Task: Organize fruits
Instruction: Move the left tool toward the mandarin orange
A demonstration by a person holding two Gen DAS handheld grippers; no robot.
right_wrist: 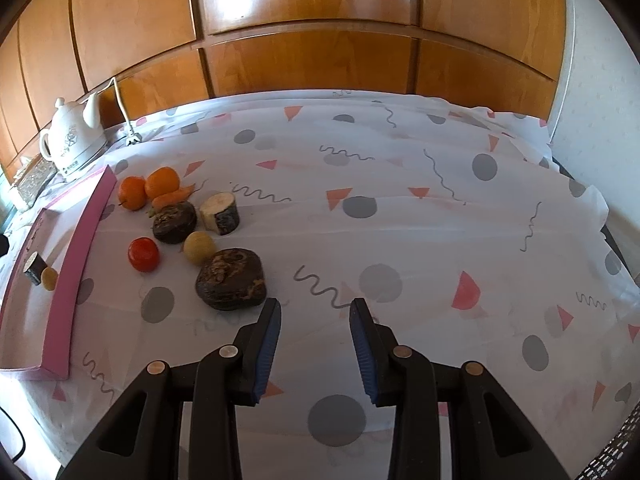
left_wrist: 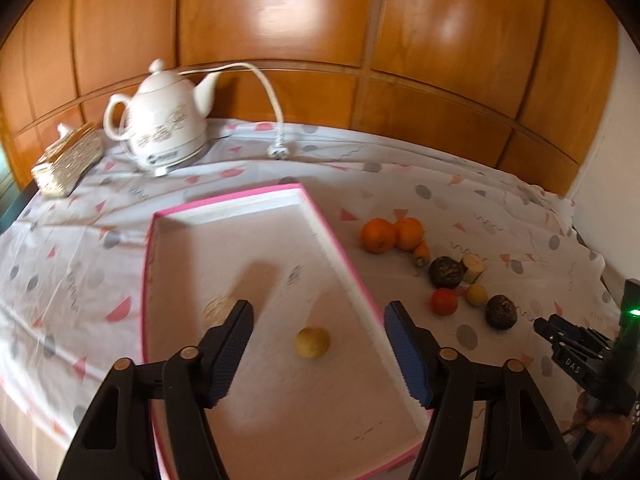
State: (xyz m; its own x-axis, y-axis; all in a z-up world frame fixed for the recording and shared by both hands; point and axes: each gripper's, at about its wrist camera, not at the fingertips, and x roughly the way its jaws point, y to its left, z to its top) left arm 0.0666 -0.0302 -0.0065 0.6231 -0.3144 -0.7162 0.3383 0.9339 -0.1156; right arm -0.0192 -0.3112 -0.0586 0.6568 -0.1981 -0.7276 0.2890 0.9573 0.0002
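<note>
Loose fruits (right_wrist: 188, 224) cluster just beside the pink tray (left_wrist: 348, 264), where one yellow ball (left_wrist: 313, 342) already lies. Your left tongs (left_wrist: 318, 322) and right tongs (right_wrist: 314, 316) stand apart, empty; a careless reach could scatter the round fruits across the surface (right_wrist: 400, 220).

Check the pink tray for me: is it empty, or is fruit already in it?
Not empty. The pink tray holds a small yellow fruit on its white floor; the right wrist view shows a dark-barked piece beside it. The other fruits lie outside on the cloth.

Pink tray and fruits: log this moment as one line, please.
left gripper: open, empty, over pink tray | right gripper: open, empty | tray: yellow fruit | cloth: oranges, red fruit
</note>
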